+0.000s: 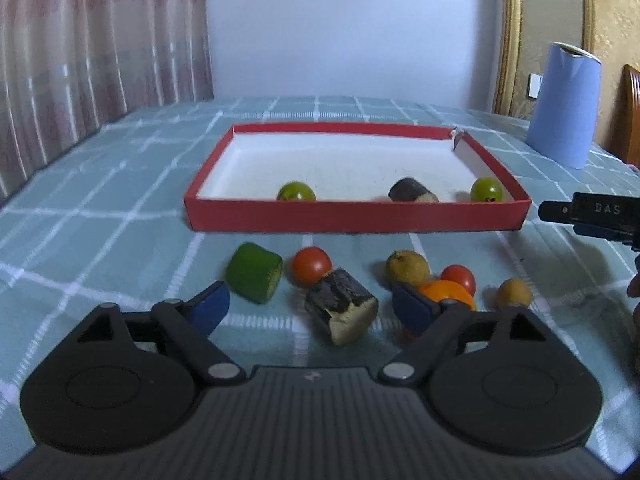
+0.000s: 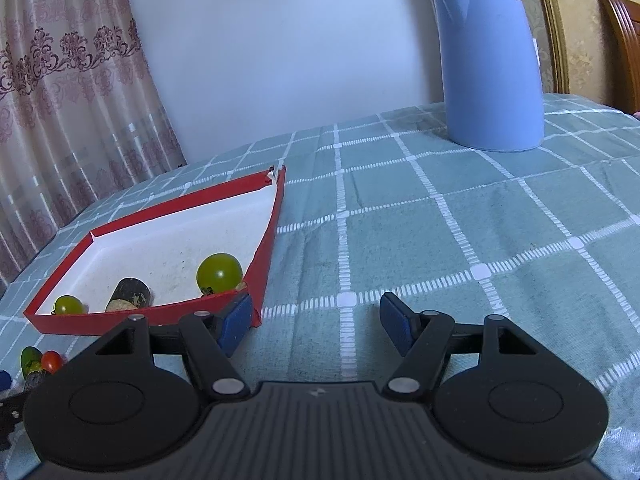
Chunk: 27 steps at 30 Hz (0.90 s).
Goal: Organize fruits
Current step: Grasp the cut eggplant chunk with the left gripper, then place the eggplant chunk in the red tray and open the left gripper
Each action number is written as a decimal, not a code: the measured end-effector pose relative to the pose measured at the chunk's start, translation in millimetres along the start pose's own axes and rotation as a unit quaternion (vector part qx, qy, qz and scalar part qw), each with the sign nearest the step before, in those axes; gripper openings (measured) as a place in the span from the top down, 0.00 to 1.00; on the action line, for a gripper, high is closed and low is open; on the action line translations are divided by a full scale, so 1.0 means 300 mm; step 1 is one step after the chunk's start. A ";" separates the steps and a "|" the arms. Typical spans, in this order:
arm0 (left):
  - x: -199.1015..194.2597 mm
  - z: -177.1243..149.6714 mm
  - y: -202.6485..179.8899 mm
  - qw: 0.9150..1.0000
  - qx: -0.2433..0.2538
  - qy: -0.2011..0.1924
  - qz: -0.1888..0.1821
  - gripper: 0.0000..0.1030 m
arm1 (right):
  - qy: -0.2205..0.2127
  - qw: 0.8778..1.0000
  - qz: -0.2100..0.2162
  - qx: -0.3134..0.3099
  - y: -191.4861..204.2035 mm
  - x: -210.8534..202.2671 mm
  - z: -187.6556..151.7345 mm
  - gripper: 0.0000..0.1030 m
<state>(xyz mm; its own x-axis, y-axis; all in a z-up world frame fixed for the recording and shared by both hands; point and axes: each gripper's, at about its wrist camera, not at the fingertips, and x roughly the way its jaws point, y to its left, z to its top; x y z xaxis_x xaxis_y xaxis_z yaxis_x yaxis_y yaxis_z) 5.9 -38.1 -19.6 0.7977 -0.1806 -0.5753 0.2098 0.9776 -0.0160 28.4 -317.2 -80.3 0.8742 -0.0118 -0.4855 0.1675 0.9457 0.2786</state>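
Note:
My left gripper [image 1: 310,300] is open just above the tablecloth. A dark cane piece with a pale cut end [image 1: 340,306] lies between its blue pads, touching neither. Beside it lie a green cane piece [image 1: 254,272], two red tomatoes [image 1: 311,265] [image 1: 460,276], a yellow-brown fruit [image 1: 407,267], an orange [image 1: 446,292] partly hidden by the right pad, and a small brown fruit [image 1: 513,292]. The red tray [image 1: 356,216] holds two green fruits [image 1: 296,191] [image 1: 486,190] and a dark cane piece [image 1: 412,191]. My right gripper [image 2: 316,306] is open over bare cloth by the tray's corner [image 2: 260,264].
A tall blue kettle [image 2: 490,64] stands at the back right of the checked tablecloth. A curtain hangs along the left side and a white wall stands behind. Part of the other gripper [image 1: 592,216] juts in at the right edge of the left wrist view.

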 end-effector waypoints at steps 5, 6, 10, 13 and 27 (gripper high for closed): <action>0.033 -0.005 0.013 1.000 -0.022 0.022 0.000 0.28 | 0.002 1.000 0.002 -0.001 0.000 0.002 0.001 0.32; 0.038 -0.005 0.016 0.999 -0.026 0.024 -0.005 0.31 | 0.003 1.000 0.002 -0.001 0.001 0.001 0.000 0.32; 0.042 -0.003 0.001 1.000 -0.017 0.023 -0.003 0.40 | 0.005 1.000 0.003 -0.003 0.002 0.003 -0.001 0.32; 0.037 -0.003 -0.009 1.000 -0.013 0.020 -0.009 0.62 | 0.005 1.000 0.004 -0.003 0.004 0.003 -0.002 0.32; -0.090 0.073 0.010 0.998 0.007 -0.057 0.029 0.63 | 0.005 1.000 0.004 -0.002 0.001 0.002 0.000 0.32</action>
<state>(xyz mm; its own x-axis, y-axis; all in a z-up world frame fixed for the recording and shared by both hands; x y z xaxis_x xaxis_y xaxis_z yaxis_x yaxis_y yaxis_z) -2.5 -32.8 13.7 0.8675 -0.1355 -0.4787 0.1688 0.9853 0.0270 29.0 -316.9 -80.6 0.8710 -0.0020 -0.4913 0.1596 0.9469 0.2791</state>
